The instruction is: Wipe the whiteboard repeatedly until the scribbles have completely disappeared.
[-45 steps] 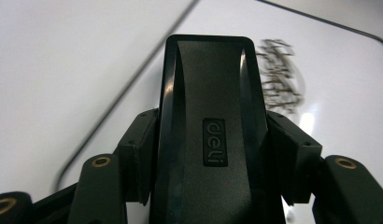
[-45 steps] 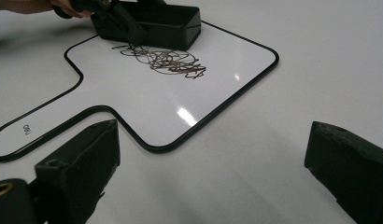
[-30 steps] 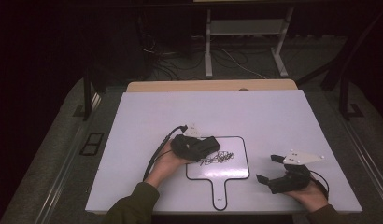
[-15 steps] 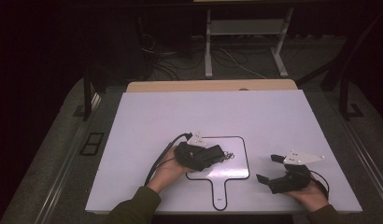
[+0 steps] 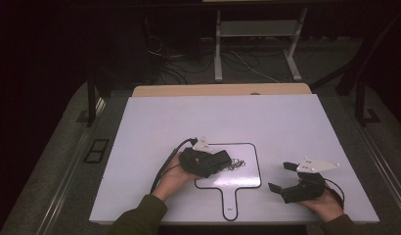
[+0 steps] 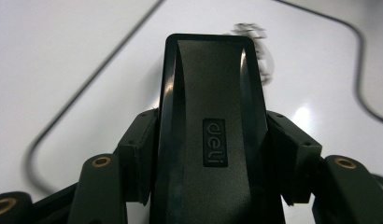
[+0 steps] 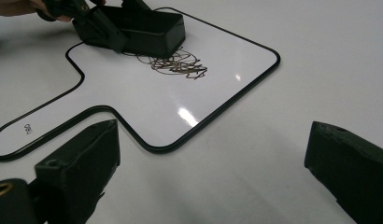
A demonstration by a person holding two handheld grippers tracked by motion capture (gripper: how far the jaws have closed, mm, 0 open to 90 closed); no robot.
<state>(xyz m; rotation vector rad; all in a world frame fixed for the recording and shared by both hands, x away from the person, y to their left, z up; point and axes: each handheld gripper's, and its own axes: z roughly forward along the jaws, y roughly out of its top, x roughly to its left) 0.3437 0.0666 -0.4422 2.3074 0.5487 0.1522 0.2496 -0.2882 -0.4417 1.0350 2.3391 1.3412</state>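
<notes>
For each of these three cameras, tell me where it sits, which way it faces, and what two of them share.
High view: above the person's side, looking forward and down at the table; both forearms and hands show.
Left gripper view: on the left gripper, looking along the jaws clamped on the black eraser.
Right gripper view: on the right gripper, jaws apart, facing the whiteboard.
Shared: high and right gripper views both show the scribble and eraser.

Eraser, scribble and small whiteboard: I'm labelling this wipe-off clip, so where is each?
eraser (image 7: 150, 29), right gripper view, its side wall.
scribble (image 7: 180, 65), right gripper view, middle of the tangle.
small whiteboard (image 5: 237, 177), high view, bare surface.
</notes>
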